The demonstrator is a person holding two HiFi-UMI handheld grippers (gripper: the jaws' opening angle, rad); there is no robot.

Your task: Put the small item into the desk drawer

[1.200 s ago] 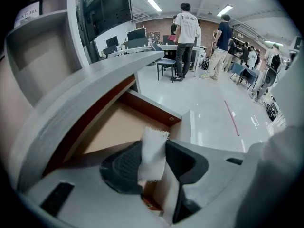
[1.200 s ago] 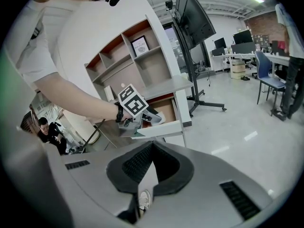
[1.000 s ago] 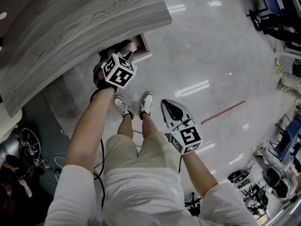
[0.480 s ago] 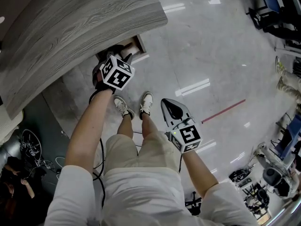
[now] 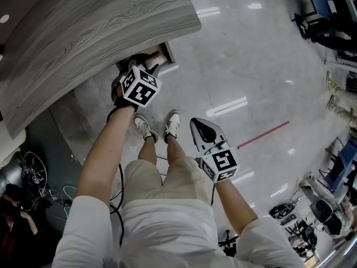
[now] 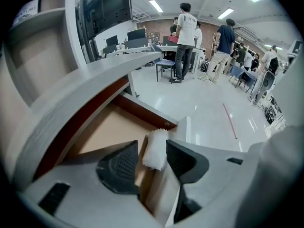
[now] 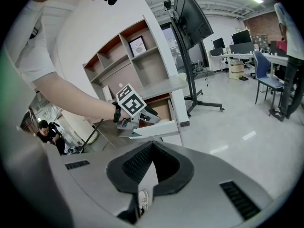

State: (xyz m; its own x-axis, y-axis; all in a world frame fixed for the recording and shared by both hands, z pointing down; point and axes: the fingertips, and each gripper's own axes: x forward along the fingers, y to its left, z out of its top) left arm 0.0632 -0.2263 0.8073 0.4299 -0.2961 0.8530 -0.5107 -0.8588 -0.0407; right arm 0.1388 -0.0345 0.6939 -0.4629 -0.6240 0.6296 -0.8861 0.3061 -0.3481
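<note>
A small white fuzzy item (image 6: 156,149) sits between the jaws of my left gripper (image 6: 152,145), over the open desk drawer (image 6: 111,127). The jaws are opening: the item rests against the right pad (image 6: 176,156), and a gap shows at the left pad (image 6: 124,164). In the head view the left gripper (image 5: 152,70) reaches into the drawer (image 5: 167,52) under the grey wood desk top (image 5: 100,27). My right gripper (image 5: 203,128) hangs shut and empty over the floor, beside the person's legs. The right gripper view shows its jaws (image 7: 151,146) closed, with the left gripper (image 7: 142,114) at the drawer (image 7: 161,109).
The drawer's front panel (image 6: 148,111) juts out over the shiny floor. Cables (image 5: 39,177) lie on the floor at the left. A monitor on a wheeled stand (image 7: 190,37) stands beside the desk. Several people (image 6: 186,37), chairs and tables stand far back.
The left gripper has stayed at the drawer's mouth with only a slight shift. The right gripper has not moved.
</note>
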